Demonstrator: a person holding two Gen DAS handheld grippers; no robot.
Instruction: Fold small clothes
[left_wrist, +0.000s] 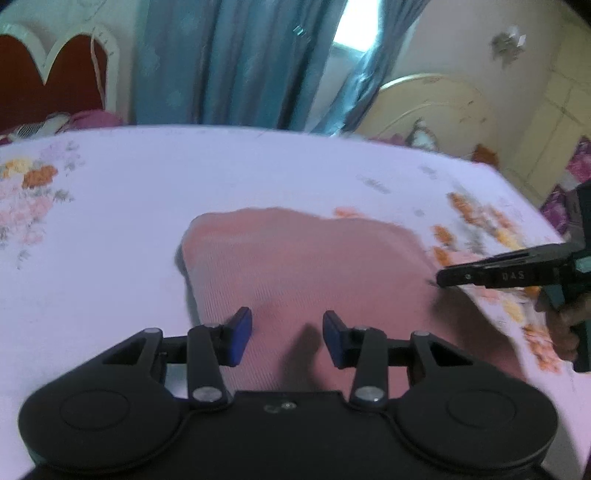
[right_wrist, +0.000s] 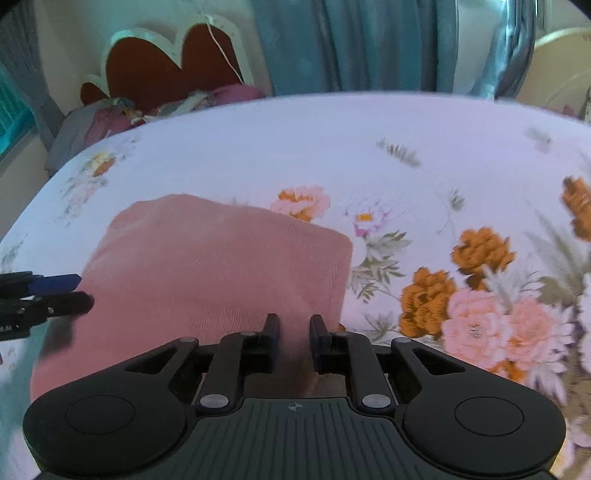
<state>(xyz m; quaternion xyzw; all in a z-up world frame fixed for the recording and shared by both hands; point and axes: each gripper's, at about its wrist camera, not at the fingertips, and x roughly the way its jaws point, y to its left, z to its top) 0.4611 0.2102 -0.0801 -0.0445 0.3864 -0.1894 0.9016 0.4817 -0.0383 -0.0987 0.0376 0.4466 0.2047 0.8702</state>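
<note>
A pink ribbed garment (left_wrist: 306, 266) lies folded flat on the floral bedsheet (left_wrist: 129, 192); it also shows in the right wrist view (right_wrist: 214, 266). My left gripper (left_wrist: 287, 336) is open, its blue pads apart, just above the garment's near part and holding nothing. My right gripper (right_wrist: 293, 341) is open with a narrower gap, over the garment's near right part, empty. In the left wrist view the right gripper (left_wrist: 443, 277) comes in from the right at the garment's edge. In the right wrist view the left gripper (right_wrist: 83, 293) comes in from the left.
The sheet (right_wrist: 443, 155) has orange and pink flowers, dense at the right. Behind the bed are teal curtains (left_wrist: 229, 62), a red and cream headboard (right_wrist: 170, 62), a pile of clothes (right_wrist: 122, 114) and a cream headboard (left_wrist: 432, 107).
</note>
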